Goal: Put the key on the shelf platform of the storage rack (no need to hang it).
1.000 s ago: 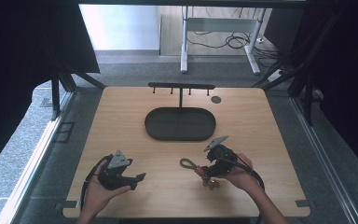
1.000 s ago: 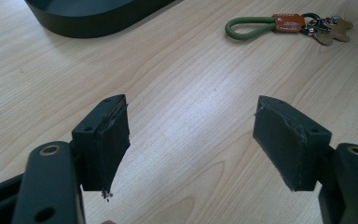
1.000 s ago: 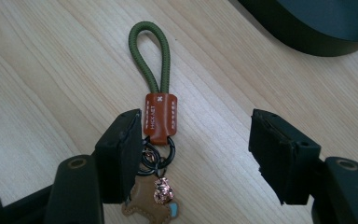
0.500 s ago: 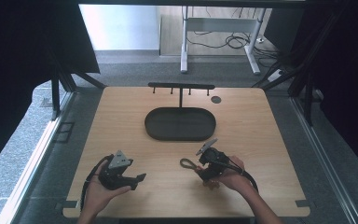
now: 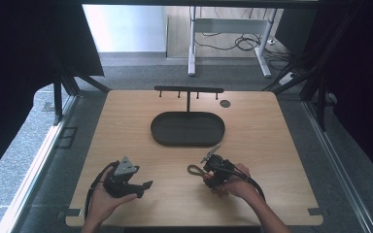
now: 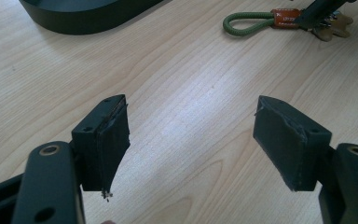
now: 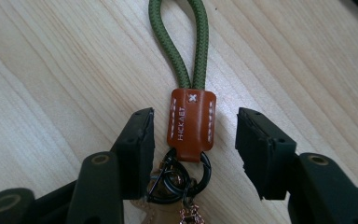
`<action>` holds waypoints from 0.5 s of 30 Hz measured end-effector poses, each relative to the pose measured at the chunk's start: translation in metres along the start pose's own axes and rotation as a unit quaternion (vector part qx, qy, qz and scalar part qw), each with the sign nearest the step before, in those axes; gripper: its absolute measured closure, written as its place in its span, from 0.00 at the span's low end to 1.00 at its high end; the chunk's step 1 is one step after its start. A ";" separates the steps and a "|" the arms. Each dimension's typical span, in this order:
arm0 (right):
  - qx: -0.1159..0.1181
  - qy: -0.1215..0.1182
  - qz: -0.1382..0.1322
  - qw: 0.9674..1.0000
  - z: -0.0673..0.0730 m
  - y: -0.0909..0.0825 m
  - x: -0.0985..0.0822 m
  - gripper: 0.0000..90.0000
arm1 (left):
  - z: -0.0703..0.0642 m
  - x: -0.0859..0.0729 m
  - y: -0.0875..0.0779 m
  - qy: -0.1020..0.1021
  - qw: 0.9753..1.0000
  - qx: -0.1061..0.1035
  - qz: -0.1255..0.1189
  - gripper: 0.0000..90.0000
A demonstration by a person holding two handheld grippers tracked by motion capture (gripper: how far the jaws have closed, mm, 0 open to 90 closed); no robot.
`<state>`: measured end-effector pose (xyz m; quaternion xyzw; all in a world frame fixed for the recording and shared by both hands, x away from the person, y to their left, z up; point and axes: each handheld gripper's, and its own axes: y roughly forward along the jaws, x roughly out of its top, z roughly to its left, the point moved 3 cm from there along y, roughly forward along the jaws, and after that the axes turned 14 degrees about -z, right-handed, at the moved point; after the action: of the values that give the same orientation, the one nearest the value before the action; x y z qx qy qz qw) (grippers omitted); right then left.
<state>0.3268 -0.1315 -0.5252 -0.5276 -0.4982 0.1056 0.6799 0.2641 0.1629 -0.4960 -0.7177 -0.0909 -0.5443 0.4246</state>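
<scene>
One keychain (image 7: pixel 191 126), green cord loop with brown leather tab and black ring, flat on the counter (image 5: pixel 272 145), just in front of the dark oval tray (image 5: pixel 188 129); right gripper (image 7: pixel 193 135) over it, jaws spread either side of the tab, just been closing, pads clear of it; left gripper (image 6: pixel 191 140) left of the keychain, well apart, jaws spread wide over bare counter
</scene>
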 end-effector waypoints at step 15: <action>0.006 0.009 0.007 1.000 0.000 0.010 0.001 0.71 | 0.000 0.000 0.000 -0.001 1.000 0.001 -0.001 0.30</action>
<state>0.3315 -0.1266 -0.5328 -0.5279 -0.4882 0.1083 0.6865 0.2641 0.1632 -0.4958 -0.7178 -0.0924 -0.5438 0.4248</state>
